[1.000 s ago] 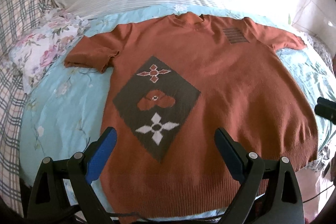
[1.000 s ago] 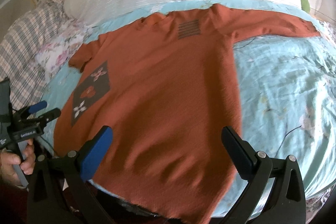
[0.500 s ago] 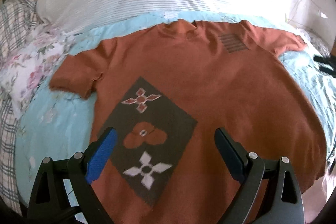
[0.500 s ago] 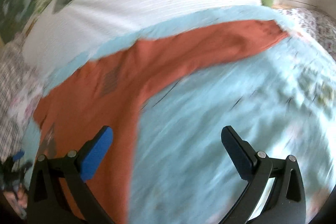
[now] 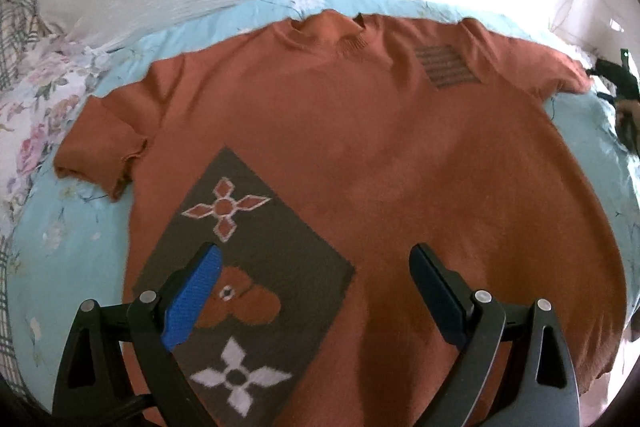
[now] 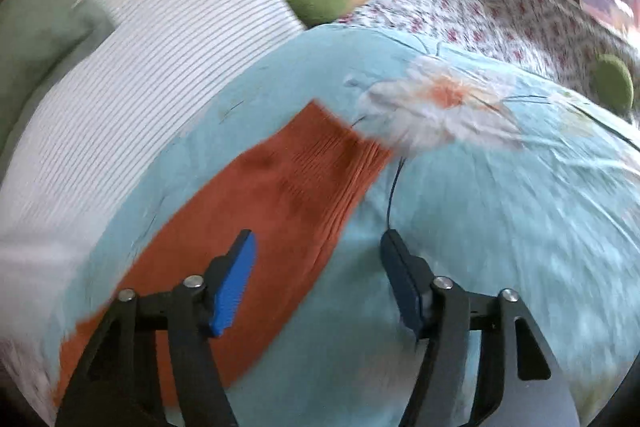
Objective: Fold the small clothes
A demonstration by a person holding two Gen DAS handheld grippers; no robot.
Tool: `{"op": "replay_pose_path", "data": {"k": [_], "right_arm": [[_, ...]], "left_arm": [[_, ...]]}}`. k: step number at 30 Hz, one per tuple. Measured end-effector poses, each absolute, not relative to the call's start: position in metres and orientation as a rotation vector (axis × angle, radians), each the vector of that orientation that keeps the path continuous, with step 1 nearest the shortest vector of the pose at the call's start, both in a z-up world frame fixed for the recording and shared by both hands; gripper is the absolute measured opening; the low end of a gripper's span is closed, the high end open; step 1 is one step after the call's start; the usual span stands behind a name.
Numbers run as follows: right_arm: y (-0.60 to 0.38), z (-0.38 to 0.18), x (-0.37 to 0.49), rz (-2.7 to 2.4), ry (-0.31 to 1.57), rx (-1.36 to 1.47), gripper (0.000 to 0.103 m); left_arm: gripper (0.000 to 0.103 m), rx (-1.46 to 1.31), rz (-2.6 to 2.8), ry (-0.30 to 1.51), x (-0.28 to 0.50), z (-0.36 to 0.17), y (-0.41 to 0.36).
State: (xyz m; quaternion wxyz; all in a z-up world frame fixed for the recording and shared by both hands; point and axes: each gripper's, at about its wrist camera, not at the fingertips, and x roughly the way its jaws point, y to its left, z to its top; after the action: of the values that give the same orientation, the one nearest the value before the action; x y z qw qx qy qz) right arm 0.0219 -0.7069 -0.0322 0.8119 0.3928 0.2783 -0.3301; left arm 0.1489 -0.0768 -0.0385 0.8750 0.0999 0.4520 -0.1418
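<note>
The left wrist view looks down over the whole sweater [image 5: 360, 167]; the right wrist view sits close above its sleeve [image 6: 280, 195], their shared part.

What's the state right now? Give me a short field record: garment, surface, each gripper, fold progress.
garment: rust-orange sweater, spread flat, front up, dark diamond patch on its lower part
surface: light blue floral bedspread
left gripper: open, over the lower body of the sweater, holding nothing
right gripper: open, above the sleeve cuff, not gripping it; view blurred
fold progress: no fold visible yet, both sleeves out to the sides
</note>
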Motion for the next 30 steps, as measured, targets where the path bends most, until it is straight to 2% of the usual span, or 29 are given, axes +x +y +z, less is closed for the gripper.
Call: {"op": "replay_pose_path", "data": {"k": [2, 3, 6, 13, 19, 30], "right_arm": [[-0.722, -0.038, 0.030, -0.688, 0.569, 0.881, 0.059], [-0.724, -0.037, 0.037, -0.686, 0.574, 0.866, 0.050], [-0.727, -0.034, 0.052, -0.616, 0.600, 0.856, 0.011], [-0.644, 0.008, 0.061, -0.406, 0.580, 0.758, 0.010], [-0.508, 0.033, 0.090, -0.052, 0.611, 0.771, 0.010], [-0.262, 0.009, 0.182, 0.437, 0.768, 0.823, 0.010]], "left_arm": [[0.095, 0.219, -0.302, 0.949, 0.154, -0.042, -0.083], [0.095, 0.220, -0.305, 0.954, 0.156, -0.043, -0.087], [0.095, 0.202, -0.322, 0.960, 0.161, -0.046, -0.093], [0.095, 0.194, -0.356, 0.931, 0.151, -0.041, -0.096], [0.095, 0.134, -0.347, 0.911, 0.143, -0.035, -0.077], [0.095, 0.013, -0.301, 0.885, 0.146, -0.029, -0.021]]}}
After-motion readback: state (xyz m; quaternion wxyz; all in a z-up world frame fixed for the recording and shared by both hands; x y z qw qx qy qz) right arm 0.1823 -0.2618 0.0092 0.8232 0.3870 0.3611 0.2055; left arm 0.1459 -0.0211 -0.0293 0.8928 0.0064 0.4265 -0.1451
